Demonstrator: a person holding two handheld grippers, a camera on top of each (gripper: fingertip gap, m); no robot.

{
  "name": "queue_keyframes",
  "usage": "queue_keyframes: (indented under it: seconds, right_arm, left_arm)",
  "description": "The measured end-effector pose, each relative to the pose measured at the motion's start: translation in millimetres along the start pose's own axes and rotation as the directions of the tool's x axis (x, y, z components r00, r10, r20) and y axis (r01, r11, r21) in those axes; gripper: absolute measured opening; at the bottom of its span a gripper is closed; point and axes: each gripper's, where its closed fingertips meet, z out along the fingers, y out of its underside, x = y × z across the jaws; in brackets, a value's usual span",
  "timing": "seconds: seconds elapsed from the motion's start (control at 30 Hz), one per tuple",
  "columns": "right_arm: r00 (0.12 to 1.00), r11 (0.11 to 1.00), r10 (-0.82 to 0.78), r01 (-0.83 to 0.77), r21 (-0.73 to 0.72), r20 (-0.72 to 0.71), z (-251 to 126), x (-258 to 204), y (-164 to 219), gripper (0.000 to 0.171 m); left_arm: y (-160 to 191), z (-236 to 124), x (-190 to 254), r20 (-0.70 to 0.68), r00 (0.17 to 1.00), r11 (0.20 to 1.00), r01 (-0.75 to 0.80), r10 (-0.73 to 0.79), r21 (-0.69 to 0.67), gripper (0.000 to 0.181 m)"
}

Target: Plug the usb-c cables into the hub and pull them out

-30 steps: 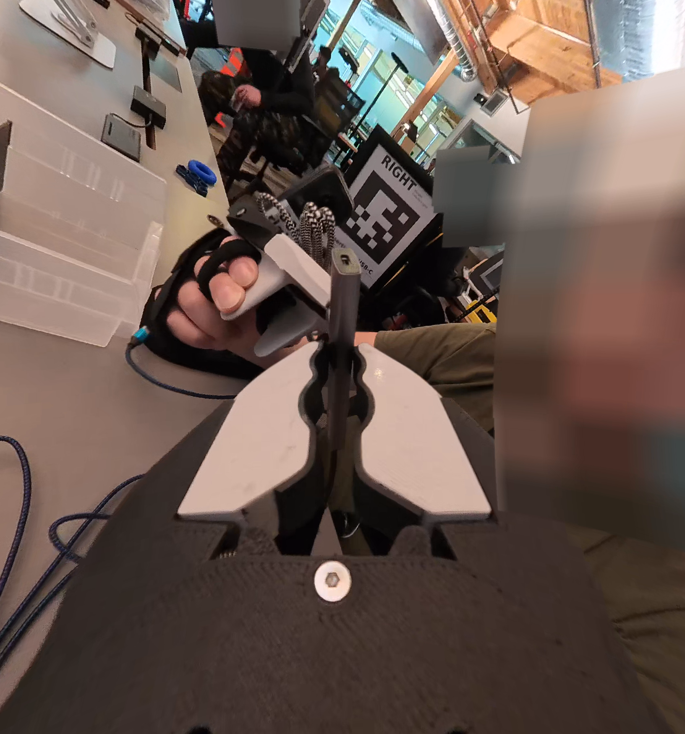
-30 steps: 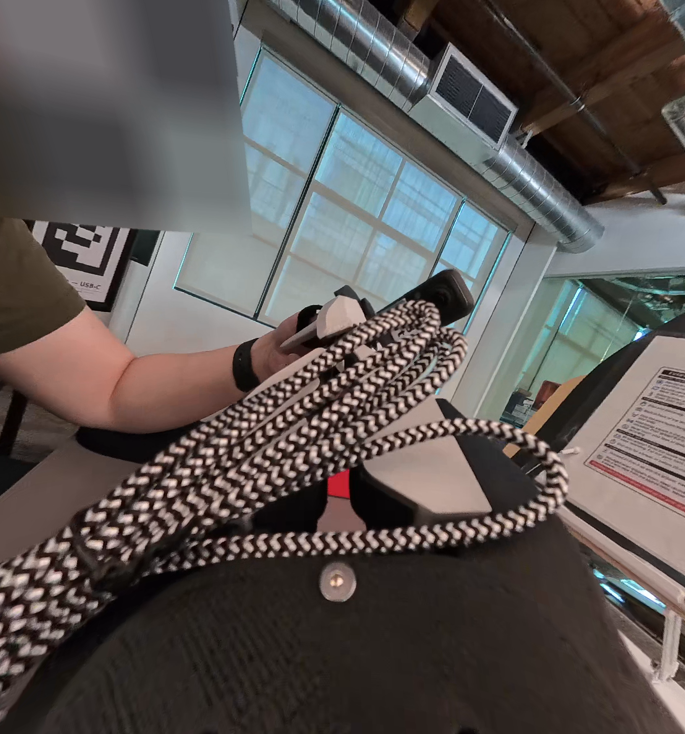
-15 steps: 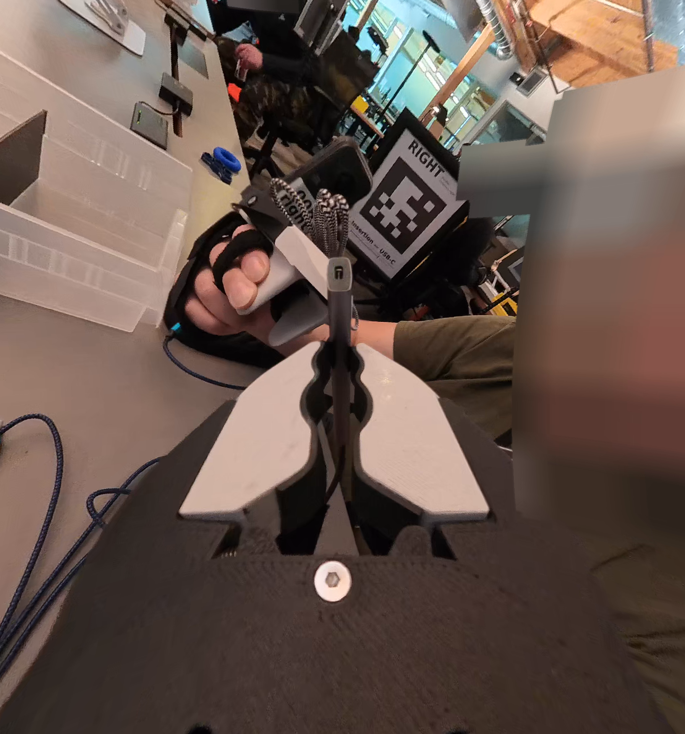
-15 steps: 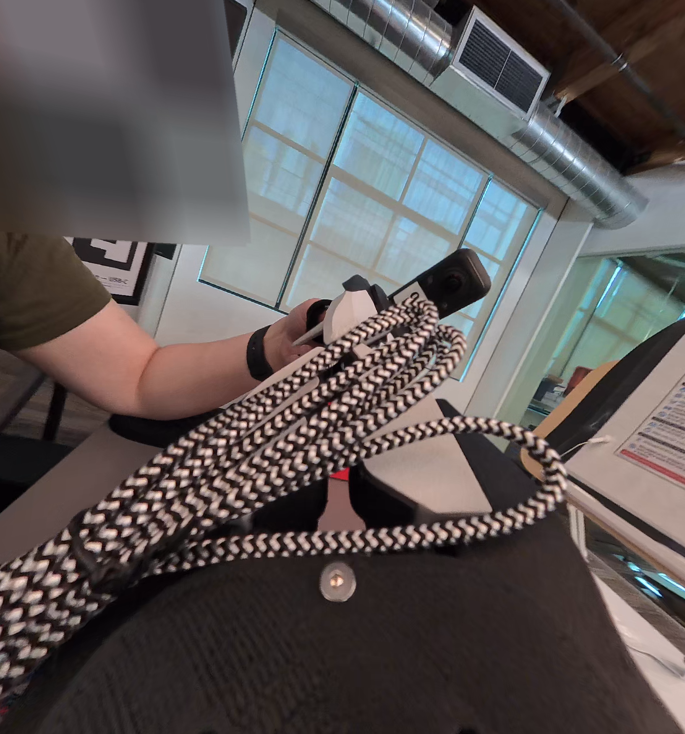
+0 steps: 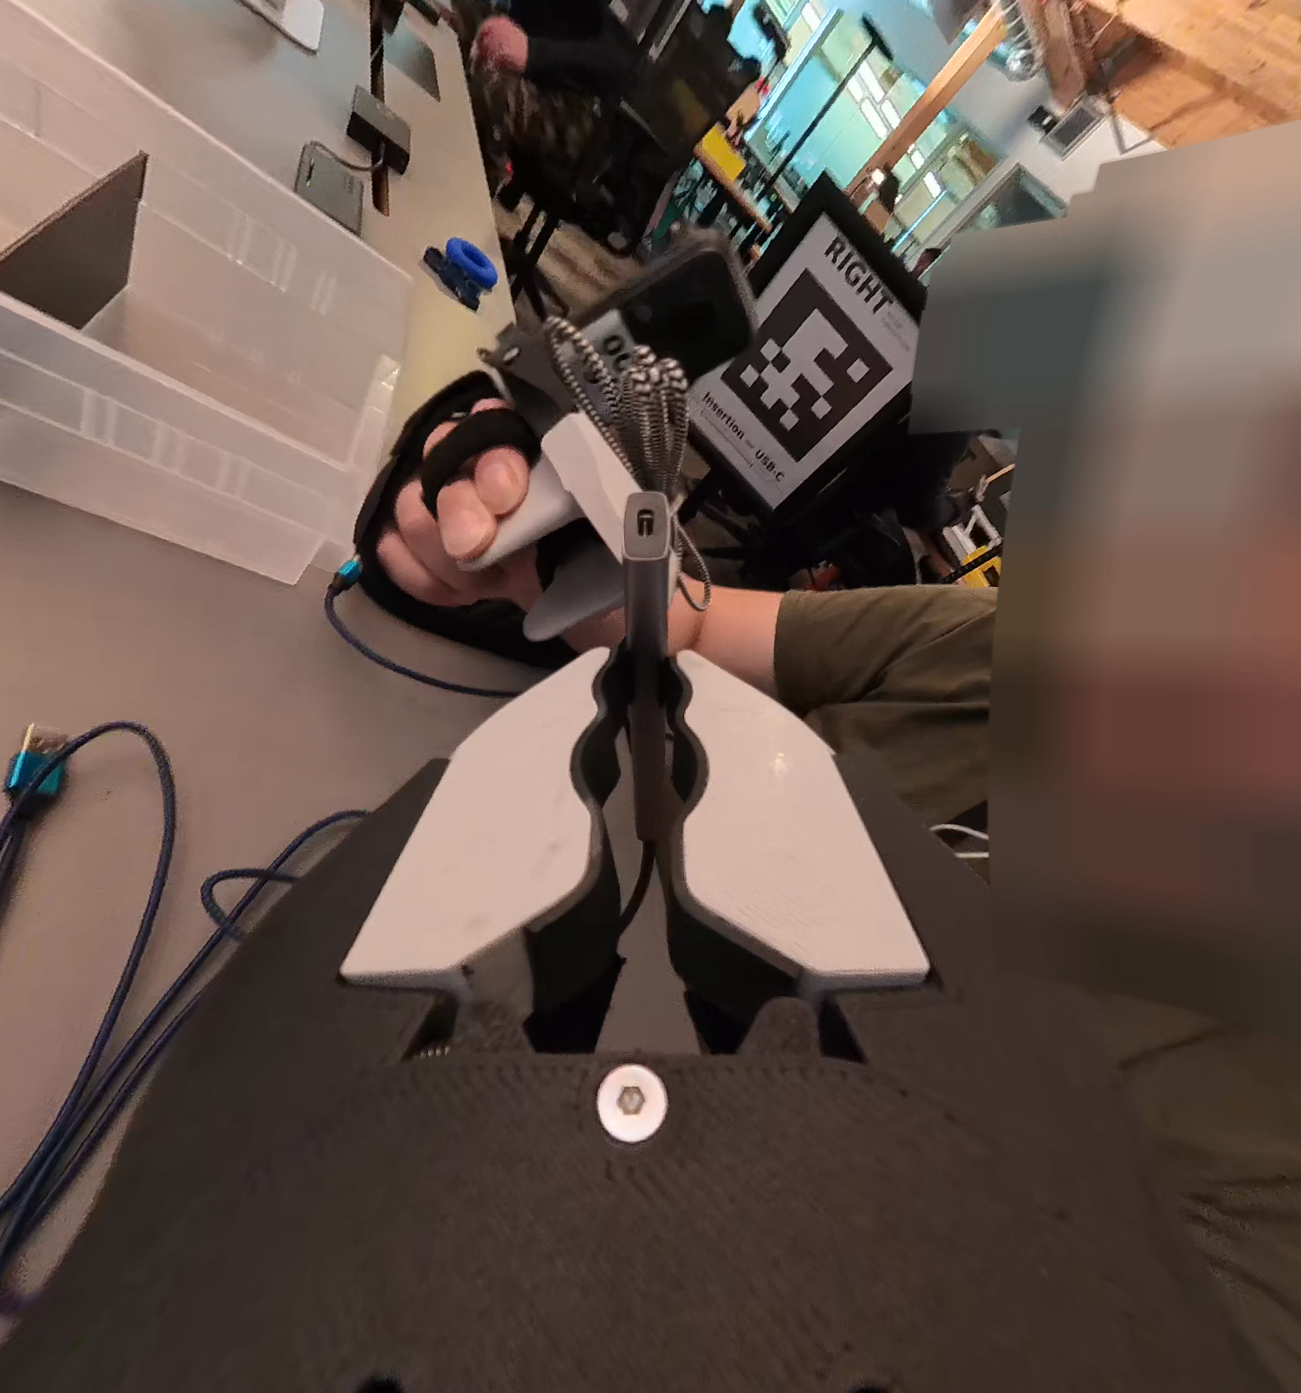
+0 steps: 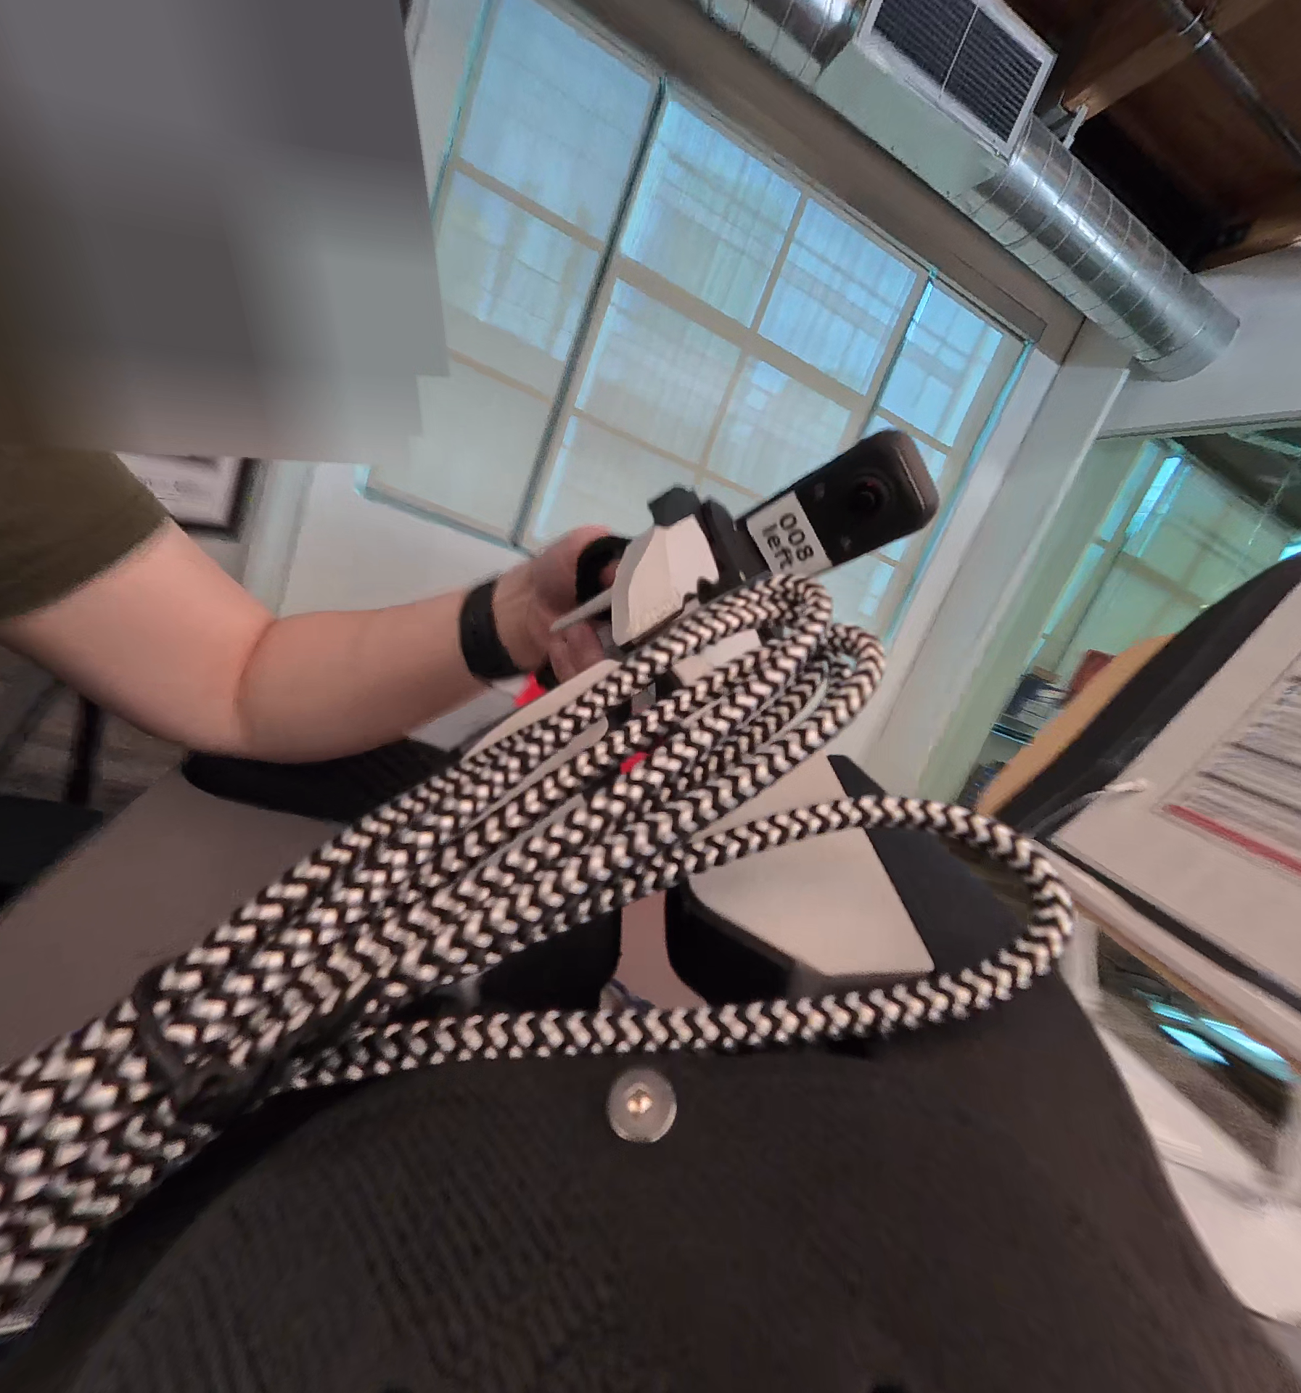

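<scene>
Left gripper (image 5: 643,682) clamps the slim rigid hub (image 5: 645,603) upright, port outward. Beyond hub, right gripper (image 5: 594,558), jaw state unclear, carries the floppy braided cable (image 6: 594,814); grasp at its plug.

Bright window (image 6: 707,362) daylight; wide-angle edges warp, right view slightly motion-blurred.
</scene>
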Motion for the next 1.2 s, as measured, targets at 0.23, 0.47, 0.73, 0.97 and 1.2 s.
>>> queue_keyframes:
  seconds: [0.23, 0.47, 0.73, 0.97, 1.2]
  right_arm:
    - [0.977, 0.972, -0.154, 0.123, -0.201, -0.147, 2.9, 19.7, 31.8, 0.027]
    - [0.935, 0.949, -0.152, 0.047, -0.311, -0.32, -7.1, 51.7, 53.9, 0.026]
    - [0.912, 0.959, -0.113, -0.005, -0.285, -0.395, -10.2, 60.8, 54.2, 0.026]
    - [0.921, 0.953, -0.141, 0.027, -0.302, -0.362, -4.1, 53.2, 54.6, 0.026]
    - [0.923, 0.949, -0.148, 0.032, -0.313, -0.355, -3.9, 52.4, 55.3, 0.026]
  left_arm:
    - [9.9, -33.9, 21.9, -0.05, 0.999, 0.998, -0.016, 0.013, -0.058, 0.008]
    - [39.2, -47.8, -17.8, 0.137, 0.989, 0.98, 0.074, -0.049, -0.183, 0.008]
    - [71.6, -18.4, -114.7, 0.321, 0.892, 0.899, 0.392, -0.319, -0.194, 0.009]
    - [87.6, 4.9, -154.7, 0.351, 0.86, 0.875, 0.45, -0.371, -0.177, 0.01]
    - [98.3, 12.6, -182.5, 0.464, 0.846, 0.893, 0.396, -0.264, -0.215, 0.019]
